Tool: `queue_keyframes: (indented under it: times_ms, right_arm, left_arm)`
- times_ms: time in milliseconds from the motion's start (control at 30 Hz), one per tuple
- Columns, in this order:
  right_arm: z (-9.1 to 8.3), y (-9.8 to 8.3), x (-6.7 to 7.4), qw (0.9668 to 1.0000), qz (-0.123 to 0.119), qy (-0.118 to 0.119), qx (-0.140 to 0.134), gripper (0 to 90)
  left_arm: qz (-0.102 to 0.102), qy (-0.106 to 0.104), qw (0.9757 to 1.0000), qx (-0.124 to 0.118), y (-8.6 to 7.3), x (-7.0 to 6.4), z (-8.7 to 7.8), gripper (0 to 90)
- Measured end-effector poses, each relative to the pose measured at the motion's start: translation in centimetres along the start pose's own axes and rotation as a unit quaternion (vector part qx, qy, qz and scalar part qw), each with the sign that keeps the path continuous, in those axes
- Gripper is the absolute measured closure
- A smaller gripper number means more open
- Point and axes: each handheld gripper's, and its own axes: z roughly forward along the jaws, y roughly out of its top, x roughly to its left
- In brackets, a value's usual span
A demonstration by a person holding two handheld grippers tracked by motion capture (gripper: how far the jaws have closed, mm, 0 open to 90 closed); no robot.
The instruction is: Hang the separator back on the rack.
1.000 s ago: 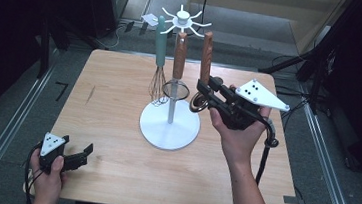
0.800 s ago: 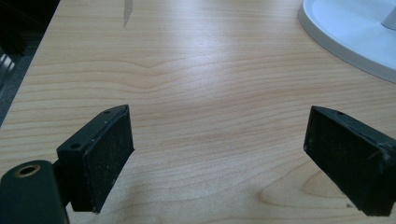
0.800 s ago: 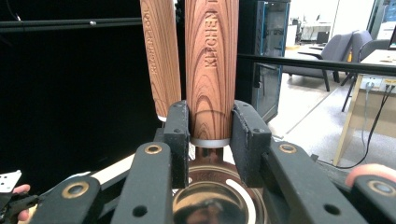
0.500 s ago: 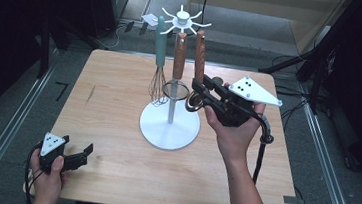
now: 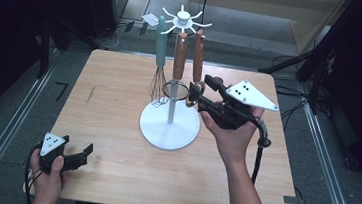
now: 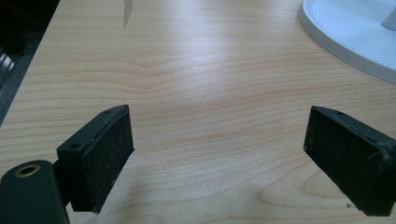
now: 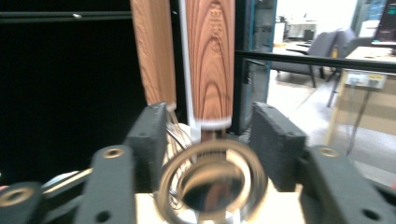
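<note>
Wooden-handled strainer (image 5: 197, 68) hangs on white rack (image 5: 169, 126) | right gripper (image 5: 201, 91) jaws just opening, spread beside it (not pinching) | left gripper (image 5: 82, 154) jaws spread, low over surface (image 5: 116, 126)

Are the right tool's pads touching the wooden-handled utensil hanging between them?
Apart. In the right gripper view the right tool has just opened; gaps show between the wooden-handled utensil and both pads.

I count three utensils hanging: one teal-handled whisk (image 5: 159, 62), two wooden-handled tools (image 5: 179, 61), all on one white stand (image 5: 169, 127), one worktop (image 5: 116, 126).
</note>
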Motion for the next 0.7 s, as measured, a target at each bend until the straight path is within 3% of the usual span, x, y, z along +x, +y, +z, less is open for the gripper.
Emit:
queue_keyframes:
  times_ms: [267, 467, 567, 700]
  right_arm:
    - [-1.4, -2.2, -1.0, 0.9987, 0.006, -0.05, 0.01, 31.9]
    - [-2.6, -4.2, -1.9, 0.9983, 0.005, -0.052, 0.026, 26.3]
    - [-3.1, -5.4, -2.3, 0.9979, 0.02, -0.05, 0.034, 23.0]
    - [-3.6, -7.3, -2.6, 0.996, 0.024, -0.07, 0.051, 20.0]
  left_arm:
    - [0.0, -0.001, 1.0, 0.0, 0.0, 0.0, 0.0, 8.3]
    - [0.001, -0.001, 1.0, 0.001, 0.0, 0.0, 0.0, 8.3]
    - [0.001, -0.001, 1.0, 0.002, 0.0, 0.0, 0.0, 8.3]
    - [0.0, -0.002, 1.0, 0.001, 0.0, 0.0, 0.0, 8.3]
